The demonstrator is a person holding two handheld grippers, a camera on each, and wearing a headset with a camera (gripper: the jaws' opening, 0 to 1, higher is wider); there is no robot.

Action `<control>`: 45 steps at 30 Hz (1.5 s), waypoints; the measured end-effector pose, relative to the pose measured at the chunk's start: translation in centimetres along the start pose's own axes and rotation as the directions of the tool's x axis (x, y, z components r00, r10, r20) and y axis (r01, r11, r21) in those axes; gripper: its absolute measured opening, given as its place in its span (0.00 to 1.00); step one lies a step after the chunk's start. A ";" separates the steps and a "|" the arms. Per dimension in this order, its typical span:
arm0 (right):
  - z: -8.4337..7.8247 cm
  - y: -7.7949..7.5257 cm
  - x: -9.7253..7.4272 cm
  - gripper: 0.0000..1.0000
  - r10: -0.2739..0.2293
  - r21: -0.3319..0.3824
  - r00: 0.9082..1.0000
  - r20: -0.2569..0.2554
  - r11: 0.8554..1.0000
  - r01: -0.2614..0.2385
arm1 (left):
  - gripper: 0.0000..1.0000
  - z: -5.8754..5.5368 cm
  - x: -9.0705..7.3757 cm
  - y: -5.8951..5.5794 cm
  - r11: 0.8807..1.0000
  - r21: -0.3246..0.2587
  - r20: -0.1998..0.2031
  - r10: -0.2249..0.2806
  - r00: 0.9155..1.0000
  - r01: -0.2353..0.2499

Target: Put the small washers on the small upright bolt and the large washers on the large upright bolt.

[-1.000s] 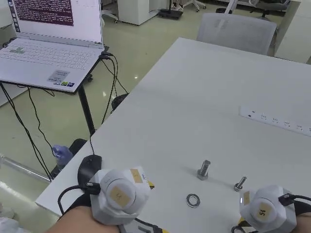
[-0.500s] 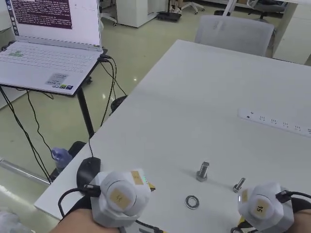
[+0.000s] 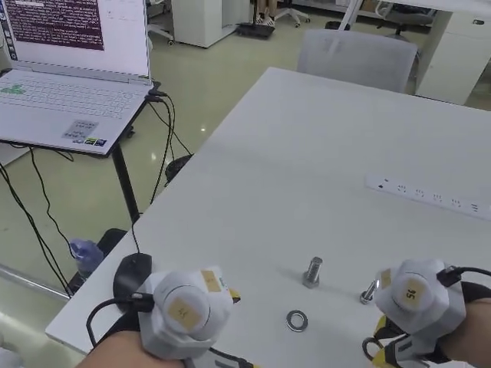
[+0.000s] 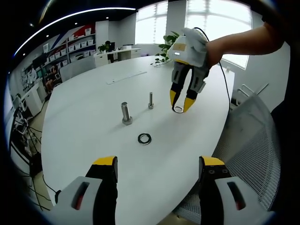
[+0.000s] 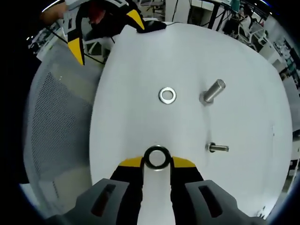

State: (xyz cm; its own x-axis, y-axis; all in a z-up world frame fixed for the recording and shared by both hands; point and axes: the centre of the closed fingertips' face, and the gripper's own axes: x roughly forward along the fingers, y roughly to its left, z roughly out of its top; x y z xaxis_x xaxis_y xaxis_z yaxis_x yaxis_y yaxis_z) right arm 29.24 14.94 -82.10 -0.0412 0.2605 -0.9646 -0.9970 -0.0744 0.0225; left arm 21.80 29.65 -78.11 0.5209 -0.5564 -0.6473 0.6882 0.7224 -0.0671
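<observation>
Table (image 5: 140,56); washer (image 5: 156,149) seemingly in hand-held gripper (image 5: 157,162)

L gripper (image 4: 158,161): jaws wide apart, nothing between them; held low and roughly level. L forearm (image 3: 123,351) behind it, at head view's bottom edge.
R gripper (image 4: 181,102): jaws pinched on washer (image 5: 156,158), tips pointing down, held in the air. R forearm (image 4: 243,40) bare, extended.

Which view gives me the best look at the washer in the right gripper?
The right gripper view: the washer sits close and face-on between the right gripper's jaw tips. The left gripper view shows it small and far off. In the head view the gripper's body hides it.
</observation>
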 end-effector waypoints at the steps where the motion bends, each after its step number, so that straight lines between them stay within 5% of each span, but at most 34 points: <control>1: 0.2 -0.1 -0.3 0.21 -0.001 0.003 1.000 0.003 1.000 0.001 | 0.70 0.0 0.0 0.0 1.000 0.001 0.000 -0.001 1.000 0.001; 21: 3.8 -4.8 -4.3 0.21 -0.058 0.037 0.998 0.038 0.998 0.056 | 0.75 -0.2 0.4 0.3 1.000 0.003 0.005 0.005 1.000 -0.005; 45: 8.0 -8.9 -2.5 0.21 -0.051 0.008 0.997 0.055 0.999 0.051 | 0.83 0.1 1.4 1.1 1.000 -0.010 0.018 0.003 1.000 -0.003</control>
State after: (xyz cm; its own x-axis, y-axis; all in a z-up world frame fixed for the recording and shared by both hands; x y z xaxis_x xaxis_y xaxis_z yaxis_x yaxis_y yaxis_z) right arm 37.69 22.69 -77.77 0.0061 0.3162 -0.9487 -0.9983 -0.0534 -0.0242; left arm 23.35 29.59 -79.02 0.5318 -0.5613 -0.6341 0.6816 0.7281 -0.0730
